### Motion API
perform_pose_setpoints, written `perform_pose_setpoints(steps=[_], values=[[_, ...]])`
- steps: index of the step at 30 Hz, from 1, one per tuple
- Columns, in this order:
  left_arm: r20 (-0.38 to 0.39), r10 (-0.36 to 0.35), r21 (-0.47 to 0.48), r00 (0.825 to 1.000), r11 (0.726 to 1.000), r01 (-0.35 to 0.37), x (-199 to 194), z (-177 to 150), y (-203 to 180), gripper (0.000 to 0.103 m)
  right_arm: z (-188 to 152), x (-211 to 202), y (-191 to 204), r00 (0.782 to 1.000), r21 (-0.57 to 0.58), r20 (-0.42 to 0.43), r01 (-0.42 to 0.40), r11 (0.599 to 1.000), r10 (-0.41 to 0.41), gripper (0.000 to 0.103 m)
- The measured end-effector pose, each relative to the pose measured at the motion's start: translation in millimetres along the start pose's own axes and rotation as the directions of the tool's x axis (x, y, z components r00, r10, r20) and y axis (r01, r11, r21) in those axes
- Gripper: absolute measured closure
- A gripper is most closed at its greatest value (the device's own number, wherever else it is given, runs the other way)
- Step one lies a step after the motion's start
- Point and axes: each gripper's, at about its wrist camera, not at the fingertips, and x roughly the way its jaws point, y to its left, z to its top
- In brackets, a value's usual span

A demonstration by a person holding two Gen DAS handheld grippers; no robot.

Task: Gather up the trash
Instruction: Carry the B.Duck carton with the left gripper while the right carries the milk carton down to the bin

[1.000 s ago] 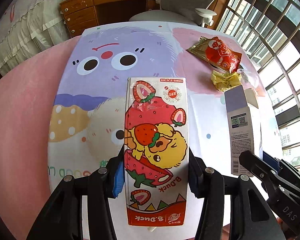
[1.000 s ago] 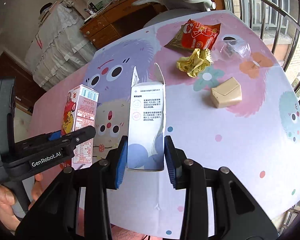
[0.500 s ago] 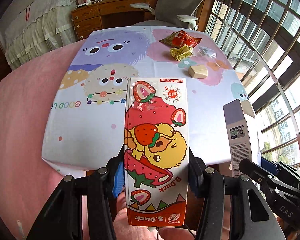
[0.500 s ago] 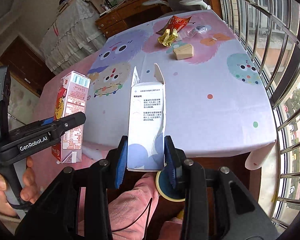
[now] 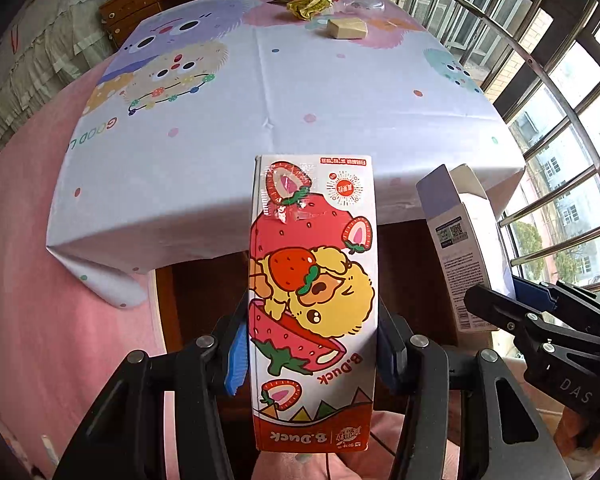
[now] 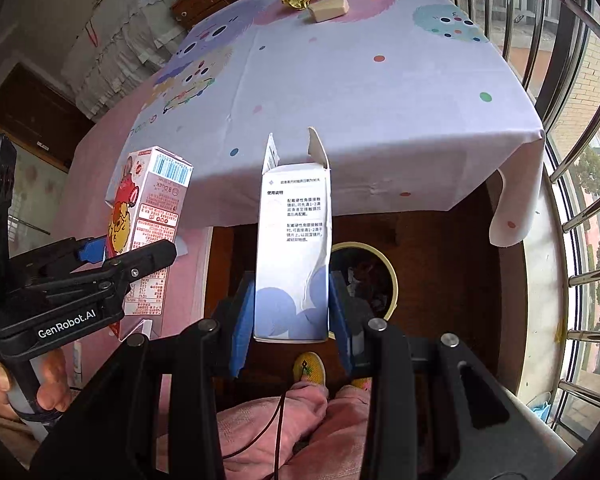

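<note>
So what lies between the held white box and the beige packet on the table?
Only bare tablecloth in the right wrist view; nothing lies between the white box and the beige packet.

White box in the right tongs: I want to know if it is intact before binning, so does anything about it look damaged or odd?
Yes. The white box is torn open at the top, with two ragged flaps standing up, and a crease runs down its right front panel. The strawberry carton in the left tongs looks intact.
</note>
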Motion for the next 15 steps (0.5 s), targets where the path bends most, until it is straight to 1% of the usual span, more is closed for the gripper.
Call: perform_pose_setpoints(steps=[4,6,10,12,15], values=[[-0.056,-0.027,0.017,0.998,0.999,0.028,50.4,-22.6,-6.3,0.052,-31.3,52.7,-14.5,0.996,0.016,-0.079,0.037,0.999,-0.035,0.071],[-0.072,-0.033,0.017,0.997,0.999,0.035,79.4,-32.1,-7.2,0.052,-45.3,82.6,-23.4,0.992,0.032,-0.111,0.057,0.998,-0.053,0.071],[-0.115,-0.047,-0.007,0.992,0.999,0.046,137.0,-50.4,-5.6,0.052,-69.7,141.2,-43.9,0.981,0.083,-0.176,0.098,0.992,-0.083,0.071],[-0.135,-0.068,-0.023,0.988,0.998,0.066,162.4,-58.6,-3.3,0.052,-79.3,165.6,-54.8,0.976,0.117,-0.200,0.109,0.987,-0.084,0.071],[-0.157,-0.073,-0.017,0.985,0.997,0.071,195.4,-67.4,-0.6,0.051,-91.3,196.6,-68.6,0.971,0.152,-0.222,0.124,0.981,-0.089,0.071]])
